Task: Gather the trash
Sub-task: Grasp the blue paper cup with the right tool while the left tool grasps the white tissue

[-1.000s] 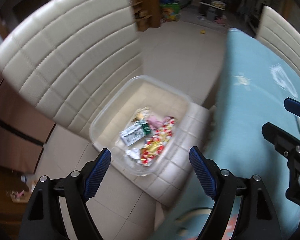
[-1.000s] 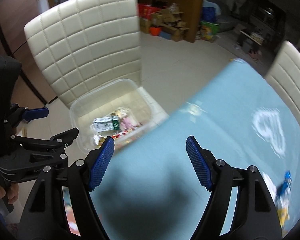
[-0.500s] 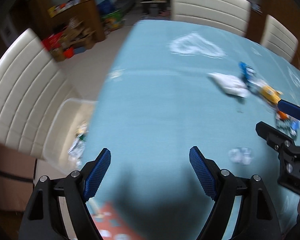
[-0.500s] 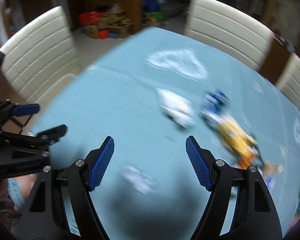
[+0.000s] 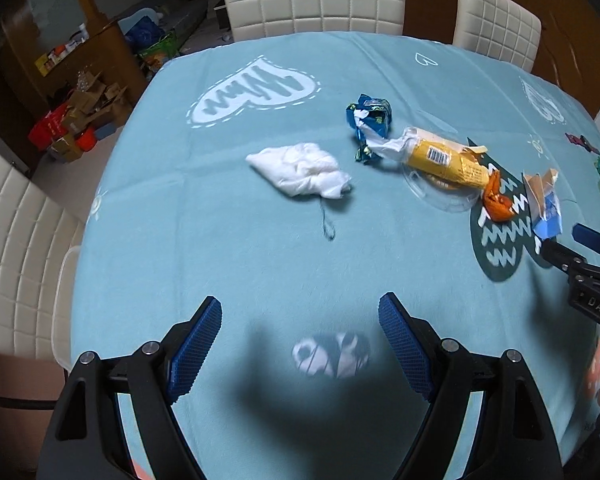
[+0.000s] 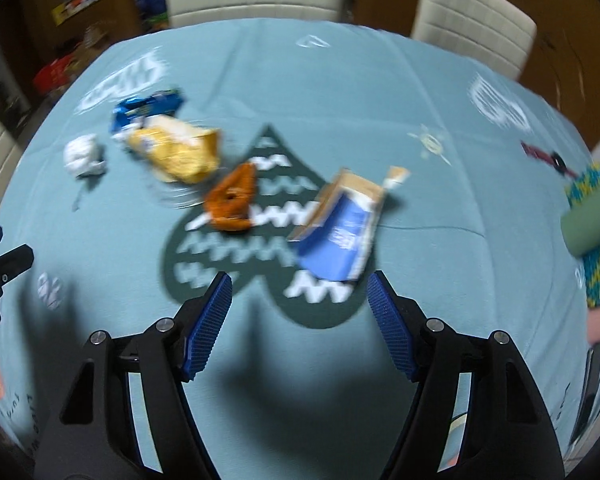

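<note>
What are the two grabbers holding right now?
Nothing. The left gripper is open and empty. The right gripper is closing, with nothing between its jaws. Trash lies on the table.

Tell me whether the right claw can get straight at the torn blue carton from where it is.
Probably yes. The torn blue carton lies just ahead of the right claw, whose jaws are closing with nothing between them yet, and only bare tablecloth in between.

Left black plastic two-finger tool (image 5: 300, 344): angular arms with triangular cut-outs, silver round screws at pivots, blue ribbed pads (image 5: 196, 346) on inner faces of fingertips. Right black plastic two-finger tool (image 6: 300, 324): same build, same blue ribbed pads (image 6: 208, 324), silver screws. Right tool's side view in left camera: blue tip, small screws, white letters "DAS" on black body.
</note>
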`<move>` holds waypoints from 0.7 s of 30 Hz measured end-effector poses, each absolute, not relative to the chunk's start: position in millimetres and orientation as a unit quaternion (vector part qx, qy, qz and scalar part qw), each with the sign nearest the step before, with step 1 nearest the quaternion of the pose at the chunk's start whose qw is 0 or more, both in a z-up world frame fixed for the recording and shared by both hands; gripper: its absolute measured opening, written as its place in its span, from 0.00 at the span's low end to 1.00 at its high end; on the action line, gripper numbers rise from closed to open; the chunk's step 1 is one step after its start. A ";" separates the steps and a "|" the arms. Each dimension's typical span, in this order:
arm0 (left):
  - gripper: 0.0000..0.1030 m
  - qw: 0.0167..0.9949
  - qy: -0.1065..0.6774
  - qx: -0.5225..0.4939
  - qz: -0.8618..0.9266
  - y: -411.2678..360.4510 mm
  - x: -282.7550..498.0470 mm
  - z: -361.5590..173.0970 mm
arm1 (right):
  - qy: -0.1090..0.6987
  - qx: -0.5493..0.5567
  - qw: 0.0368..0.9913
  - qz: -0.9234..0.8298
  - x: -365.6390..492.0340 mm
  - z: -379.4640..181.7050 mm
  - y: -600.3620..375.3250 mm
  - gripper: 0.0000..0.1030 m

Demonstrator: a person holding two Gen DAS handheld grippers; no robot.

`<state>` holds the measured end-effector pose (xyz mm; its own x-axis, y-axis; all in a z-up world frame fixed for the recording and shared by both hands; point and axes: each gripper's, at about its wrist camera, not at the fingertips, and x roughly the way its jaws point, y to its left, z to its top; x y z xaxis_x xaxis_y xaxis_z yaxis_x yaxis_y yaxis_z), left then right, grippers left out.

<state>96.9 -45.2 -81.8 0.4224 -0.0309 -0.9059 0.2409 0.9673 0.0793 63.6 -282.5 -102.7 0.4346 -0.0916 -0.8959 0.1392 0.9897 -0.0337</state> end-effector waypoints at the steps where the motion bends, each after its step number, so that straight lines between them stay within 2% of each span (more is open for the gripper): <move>1: 0.77 0.837 0.532 0.100 -0.081 -47.7 100.1 -82.6 | 0.528 0.026 0.846 -0.073 65.5 -104.4 -286.7 0.69; 16: 0.77 0.831 0.538 0.117 -0.080 -69.7 169.6 -99.3 | 0.527 0.052 0.844 -0.089 104.9 -128.8 -303.7 0.72; 17: 0.77 0.830 0.540 0.114 -0.077 -68.7 173.9 -101.8 | 0.525 0.054 0.845 -0.086 104.7 -128.2 -304.0 0.67; 19: 0.77 0.829 0.543 0.117 -0.068 -66.8 181.6 -108.3 | 0.518 0.049 0.850 -0.074 107.0 -125.6 -298.7 0.50; 20: 0.77 0.828 0.544 0.120 -0.063 -67.0 185.1 -111.8 | 0.519 0.044 0.851 -0.064 108.7 -124.1 -294.3 0.37; 21: 0.77 0.827 0.546 0.119 -0.063 -67.1 187.2 -114.2 | 0.520 0.041 0.851 -0.056 108.8 -122.9 -290.8 0.35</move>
<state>187.2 -67.1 -114.2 0.3961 0.0251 -0.9179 0.2342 0.9638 0.1274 108.8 -290.8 -122.9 0.4523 -0.0522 -0.8903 0.1378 0.9904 0.0120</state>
